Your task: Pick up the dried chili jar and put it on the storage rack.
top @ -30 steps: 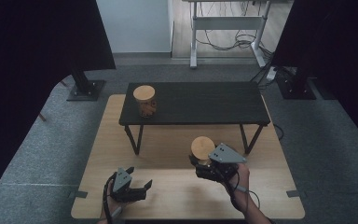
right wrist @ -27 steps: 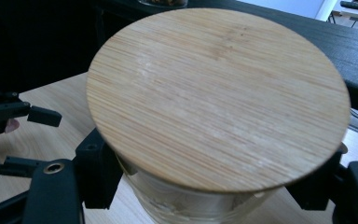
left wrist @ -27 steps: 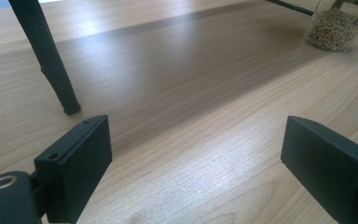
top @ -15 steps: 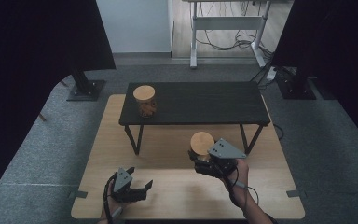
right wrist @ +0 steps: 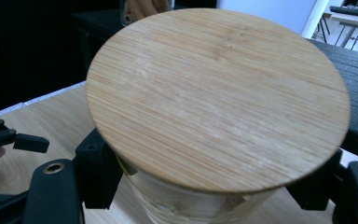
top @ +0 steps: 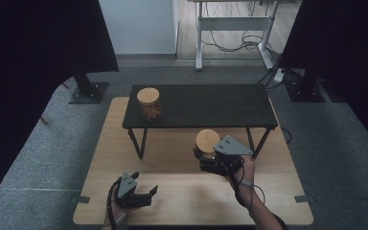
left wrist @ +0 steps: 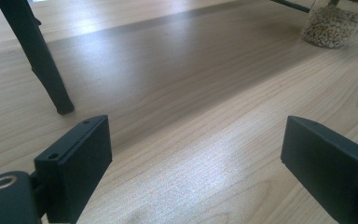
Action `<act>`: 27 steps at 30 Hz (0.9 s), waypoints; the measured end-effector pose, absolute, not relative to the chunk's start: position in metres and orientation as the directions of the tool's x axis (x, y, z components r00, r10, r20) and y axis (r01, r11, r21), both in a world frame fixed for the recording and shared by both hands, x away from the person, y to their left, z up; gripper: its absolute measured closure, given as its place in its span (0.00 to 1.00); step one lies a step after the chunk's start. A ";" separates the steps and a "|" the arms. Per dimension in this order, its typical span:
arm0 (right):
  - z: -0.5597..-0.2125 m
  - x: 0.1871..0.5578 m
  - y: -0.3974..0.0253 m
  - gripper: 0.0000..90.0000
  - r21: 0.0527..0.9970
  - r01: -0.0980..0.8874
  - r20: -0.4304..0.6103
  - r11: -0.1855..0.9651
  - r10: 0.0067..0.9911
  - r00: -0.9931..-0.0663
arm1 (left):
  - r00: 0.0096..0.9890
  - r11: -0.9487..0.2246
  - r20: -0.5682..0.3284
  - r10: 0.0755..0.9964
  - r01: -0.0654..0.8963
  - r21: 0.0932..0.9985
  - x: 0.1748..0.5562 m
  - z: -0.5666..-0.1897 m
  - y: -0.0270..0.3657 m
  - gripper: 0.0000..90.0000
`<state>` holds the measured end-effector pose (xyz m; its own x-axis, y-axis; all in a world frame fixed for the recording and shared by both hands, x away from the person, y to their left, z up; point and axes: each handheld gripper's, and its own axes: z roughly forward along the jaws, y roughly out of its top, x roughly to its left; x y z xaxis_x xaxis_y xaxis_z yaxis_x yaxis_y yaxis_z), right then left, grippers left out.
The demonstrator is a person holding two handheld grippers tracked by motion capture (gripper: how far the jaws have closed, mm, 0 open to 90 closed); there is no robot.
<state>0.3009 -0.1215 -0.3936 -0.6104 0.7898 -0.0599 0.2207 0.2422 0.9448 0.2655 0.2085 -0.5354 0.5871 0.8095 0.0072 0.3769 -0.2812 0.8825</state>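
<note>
Right gripper (top: pixel 202 156) clamping jar (top: pixel 207 142) with wooden lid, jaws pressing glass sides, near wooden board's (top: pixel 100 158) middle. Left gripper (top: pixel 148 194) gaping wide, gripping nothing, hovering near board's front-left corner. Second jar (top: pixel 148 103) sitting on black table's (top: pixel 220 103) left end.

A clear jar with a round bamboo lid (top: pixel 207 140) is standing upright on the wooden board, near right, in front of the black table. A second lidded jar (top: pixel 148 102) is standing on the table's far left.
</note>
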 end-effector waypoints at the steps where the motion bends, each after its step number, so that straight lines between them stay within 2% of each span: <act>1: -0.394 0.302 -0.121 0.28 0.944 0.222 -0.061 0.243 0.791 -0.608 | 0.588 -0.282 0.007 0.809 0.377 0.882 0.265 -0.535 0.208 0.09; 27: -0.379 0.313 -0.117 0.28 0.946 0.197 -0.092 0.257 0.797 -0.597 | 0.593 -0.291 0.014 0.805 0.375 0.880 0.265 -0.536 0.207 0.09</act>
<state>0.3125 -0.1166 -0.3794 -0.5971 0.7969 -0.0917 0.1971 0.2566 0.9462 0.2649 0.2066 -0.5361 0.5935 0.8047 0.0136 0.3747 -0.2912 0.8802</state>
